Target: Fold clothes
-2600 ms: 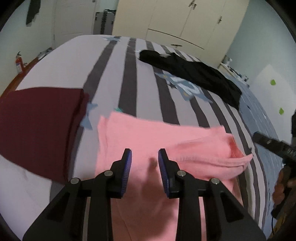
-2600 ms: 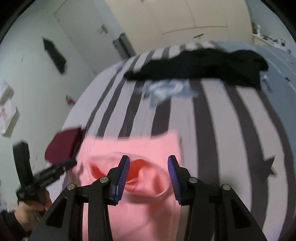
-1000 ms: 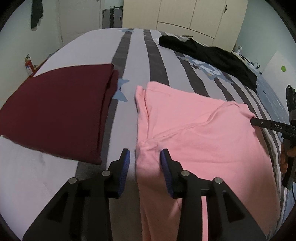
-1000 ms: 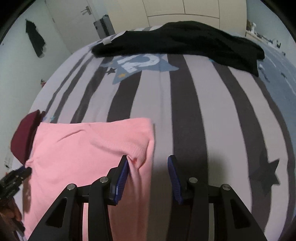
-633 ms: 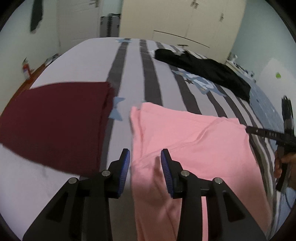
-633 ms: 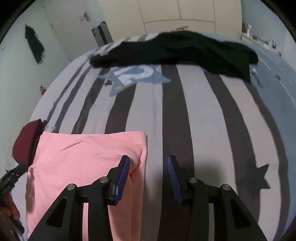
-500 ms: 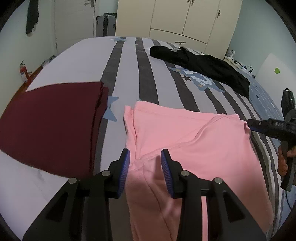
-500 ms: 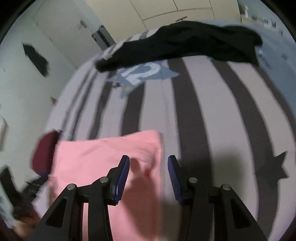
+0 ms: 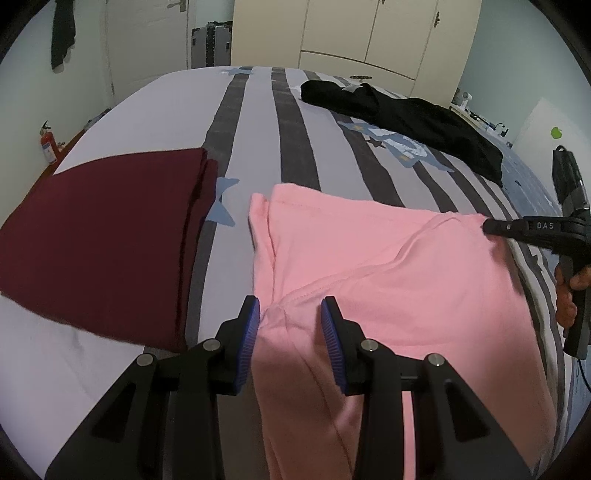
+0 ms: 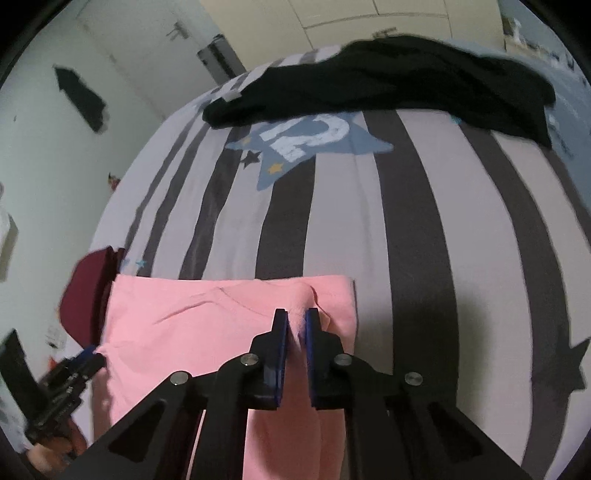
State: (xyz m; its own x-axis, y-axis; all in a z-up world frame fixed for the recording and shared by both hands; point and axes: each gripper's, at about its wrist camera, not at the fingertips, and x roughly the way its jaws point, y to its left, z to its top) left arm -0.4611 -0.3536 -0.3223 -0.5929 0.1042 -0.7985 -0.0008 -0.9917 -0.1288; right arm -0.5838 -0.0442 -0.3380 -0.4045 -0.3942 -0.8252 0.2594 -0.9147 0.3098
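A pink shirt [image 9: 388, 266] lies partly folded on the striped bed [image 9: 166, 110]. My left gripper [image 9: 290, 314] stands open just over its near left edge, where a small ridge of cloth rises between the pads without being pressed. In the right wrist view, my right gripper [image 10: 296, 325] is closing its jaws, and a pinch of the pink shirt [image 10: 184, 332] near its far right corner is squeezed between the blue pads. The left wrist view shows that right gripper [image 9: 487, 225] at the shirt's right corner, held by a hand [image 9: 565, 295].
A folded maroon garment [image 9: 103, 229] lies left of the pink shirt. A black garment [image 9: 406, 110] sprawls across the far side of the bed. Cream wardrobes [image 9: 351, 33], a suitcase [image 9: 210, 44] and a fire extinguisher [image 9: 48, 144] stand beyond the bed.
The right gripper slid left onto the shirt's far right corner and its jaws came together on the cloth. The left gripper kept its gap and stayed over the near left edge.
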